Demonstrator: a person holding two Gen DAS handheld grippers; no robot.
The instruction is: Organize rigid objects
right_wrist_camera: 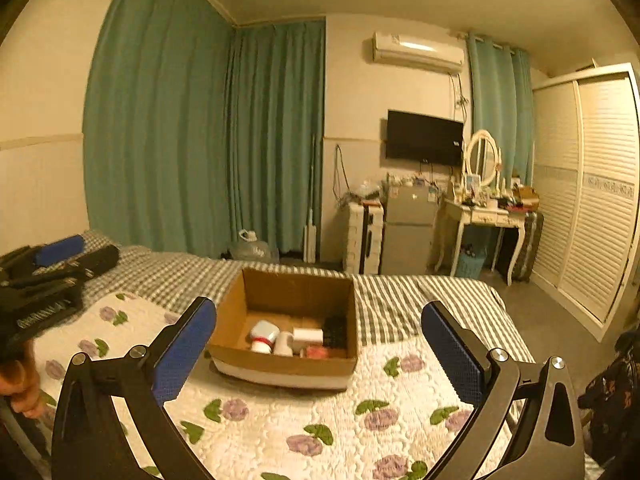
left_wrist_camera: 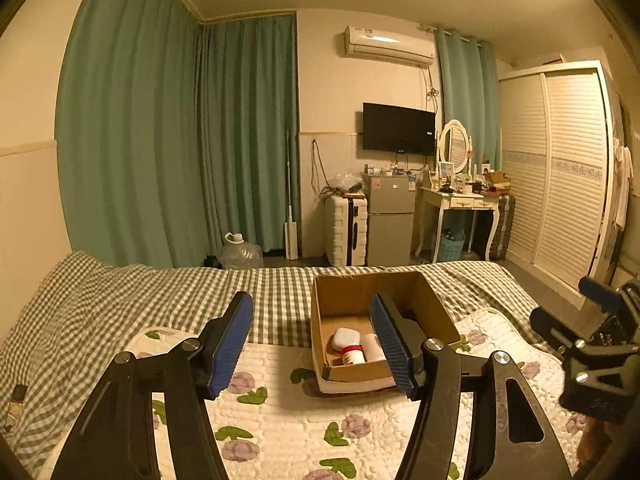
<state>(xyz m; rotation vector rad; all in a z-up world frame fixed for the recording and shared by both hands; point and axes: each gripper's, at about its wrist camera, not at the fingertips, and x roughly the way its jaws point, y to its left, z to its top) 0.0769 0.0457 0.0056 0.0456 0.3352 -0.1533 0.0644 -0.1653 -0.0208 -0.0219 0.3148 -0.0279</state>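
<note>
From where I sit, the biggest thing under both cameras is the bed, covered by a grey-and-white checked sheet with a white quilted mat printed in purple flowers and green leaves laid over its near part. Across the room stand teal curtains, a louvred wardrobe, a wall TV, a small grey fridge and a white dressing table with an oval mirror.

The cardboard box sits open on the bed, at the far edge of the mat where it meets the checked sheet. Inside it lie the rigid objects: a white bottle with a red band, a white cylinder just beside it, a white block, a dark item against the right wall and something reddish near the front wall, too blurred for me to name.

My left tool hangs over the mat with its blue pads spread wide and nothing between them; the box is ahead, partly behind its right finger. My right tool is likewise spread apart and empty, the box framed between its fingers, well short of contact.
</note>
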